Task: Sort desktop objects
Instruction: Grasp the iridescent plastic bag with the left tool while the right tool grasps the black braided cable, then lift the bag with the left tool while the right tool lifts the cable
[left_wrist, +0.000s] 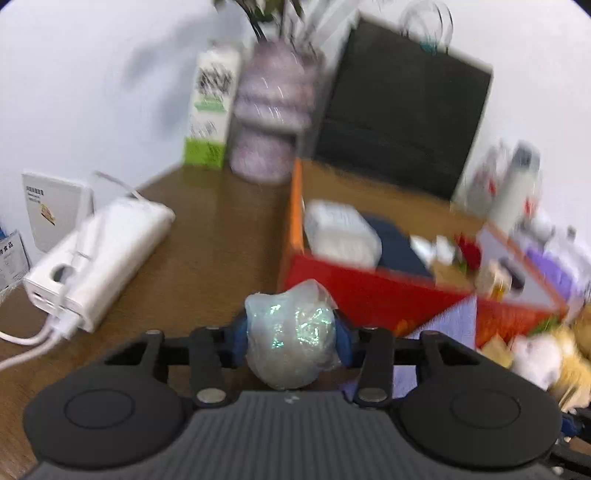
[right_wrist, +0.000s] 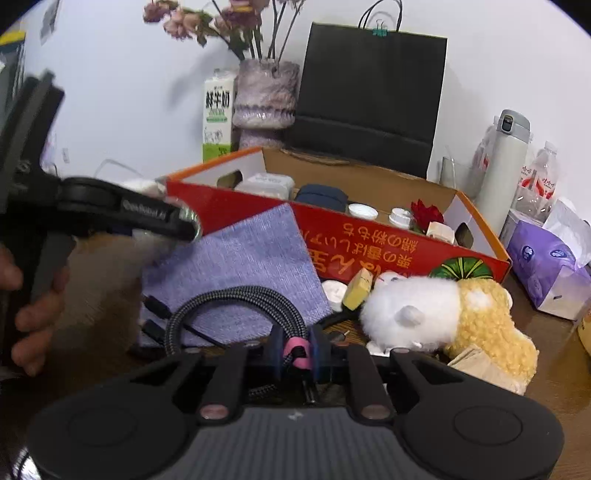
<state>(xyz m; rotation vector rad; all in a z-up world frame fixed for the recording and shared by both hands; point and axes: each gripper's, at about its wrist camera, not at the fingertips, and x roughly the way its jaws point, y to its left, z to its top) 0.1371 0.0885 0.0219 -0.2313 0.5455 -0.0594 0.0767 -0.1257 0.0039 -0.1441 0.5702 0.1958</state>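
A: While the left tool (left_wrist: 291, 338) is closed on a pale, shimmering lump wrapped in clear plastic film (left_wrist: 291, 336), what step is this, in the left wrist view?

B: I judge it is the carrying step. The wrapped lump is held above the brown wooden bench (left_wrist: 207, 236), just in front of the red and orange cardboard box (left_wrist: 365, 291). The picture is blurred, so no label is readable there.

A: And in the right wrist view?

B: The right tool (right_wrist: 297, 352) is shut on the pink strap of a coiled grey braided cable (right_wrist: 221, 299), which lies on a lilac woven cloth (right_wrist: 251, 266).

A: What comes next?

B: Probably lifting each thing over the box wall and letting go inside. The cable may drag the cloth.

A: Any writing?

B: The green and white carton (right_wrist: 218, 114) shows "鲜羊奶". The box has orange Japanese characters, upside down, which I cannot read with certainty.
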